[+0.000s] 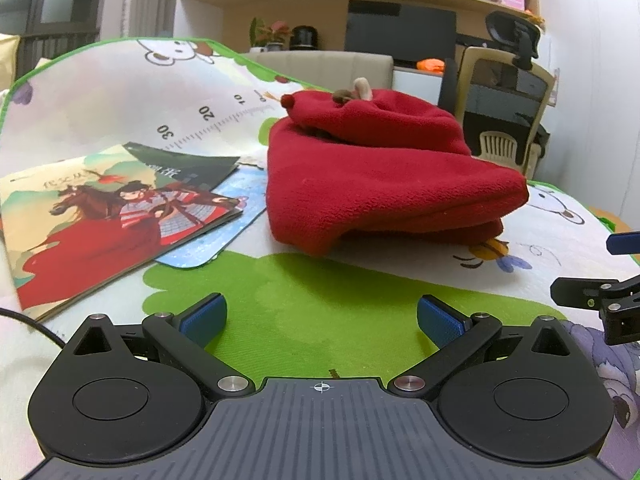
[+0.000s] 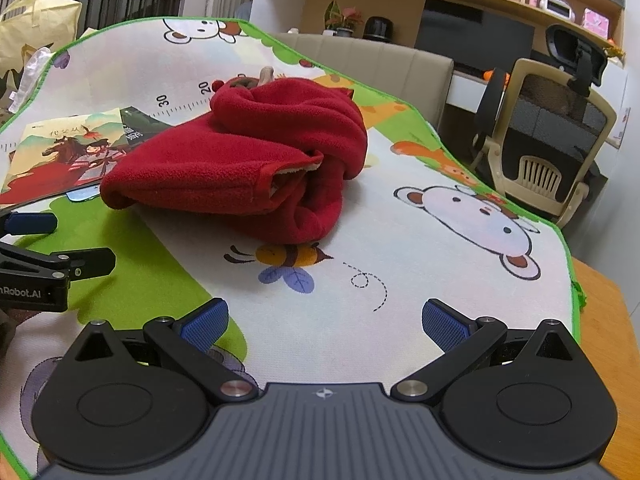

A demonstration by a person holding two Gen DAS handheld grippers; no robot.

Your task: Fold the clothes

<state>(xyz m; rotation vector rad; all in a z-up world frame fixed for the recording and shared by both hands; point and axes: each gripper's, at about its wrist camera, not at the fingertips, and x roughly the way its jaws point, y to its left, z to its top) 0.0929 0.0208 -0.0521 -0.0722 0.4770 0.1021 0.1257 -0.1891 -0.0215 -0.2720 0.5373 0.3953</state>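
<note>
A red fleece garment (image 1: 384, 176) lies in a folded bundle on the cartoon-printed mat (image 1: 328, 300); in the right wrist view the same garment (image 2: 240, 160) shows a cuff opening facing me. My left gripper (image 1: 322, 320) is open, low over the green patch, short of the garment. My right gripper (image 2: 325, 322) is open too, above the white part of the mat near the bee print, with nothing between its fingers. Each gripper shows at the edge of the other's view: the right gripper (image 1: 600, 276) and the left gripper (image 2: 60, 246).
Picture books (image 1: 108, 216) lie on the mat left of the garment. The mat covers a wooden table whose edge (image 2: 612, 320) shows at right. An office chair (image 2: 552, 140) and a beige sofa back (image 2: 380, 64) stand beyond the table.
</note>
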